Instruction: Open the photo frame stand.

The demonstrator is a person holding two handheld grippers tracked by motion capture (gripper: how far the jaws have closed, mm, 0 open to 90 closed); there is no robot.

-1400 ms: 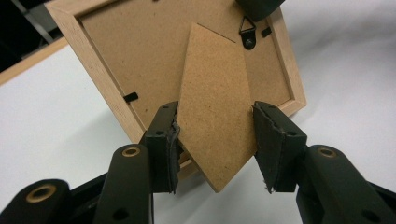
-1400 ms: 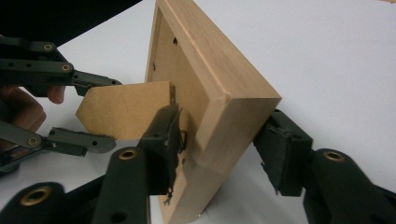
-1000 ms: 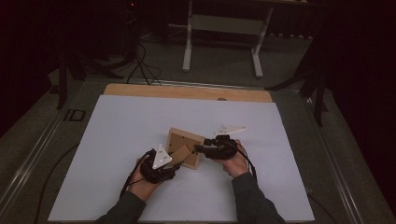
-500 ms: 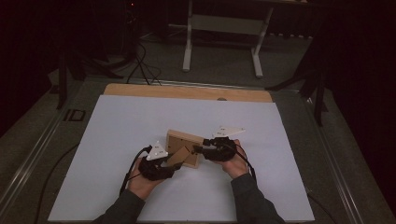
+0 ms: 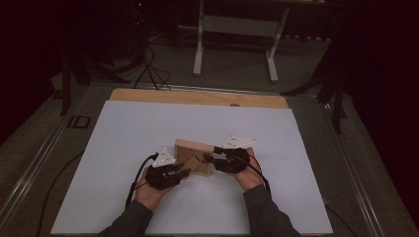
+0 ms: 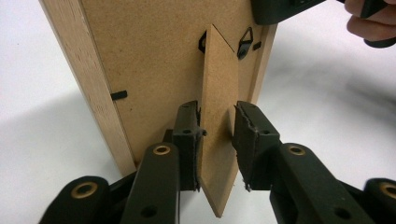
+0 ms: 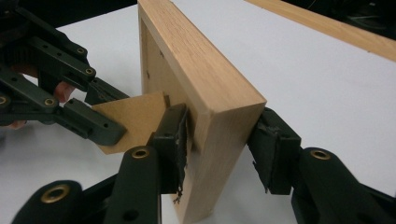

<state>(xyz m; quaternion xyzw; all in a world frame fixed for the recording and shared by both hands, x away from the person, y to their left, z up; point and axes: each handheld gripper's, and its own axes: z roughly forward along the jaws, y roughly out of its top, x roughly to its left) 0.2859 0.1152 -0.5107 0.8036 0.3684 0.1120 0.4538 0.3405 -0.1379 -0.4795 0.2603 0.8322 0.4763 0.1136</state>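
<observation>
A light wooden picture frame (image 5: 193,153) stands on edge on the white table, its brown back toward me. A thin brown stand flap (image 6: 218,93) juts out from that back board (image 6: 149,60). My left gripper (image 6: 217,130) has just been closing and now has both pads pressed on the flap. From the right, my right gripper (image 7: 219,135) is shut across the frame's thick side rail (image 7: 201,74), one pad inside and one outside. In the high view the left gripper (image 5: 184,171) and right gripper (image 5: 210,159) meet at the frame's near side.
The white table sheet (image 5: 123,138) spreads wide around the frame. A wooden strip (image 5: 197,97) runs along its far edge. Beyond it stand a pale metal stand (image 5: 237,29) and floor cables (image 5: 148,64).
The left gripper's grey plate has shifted slightly left and away from me. The frame and the right hand have kept their places.
</observation>
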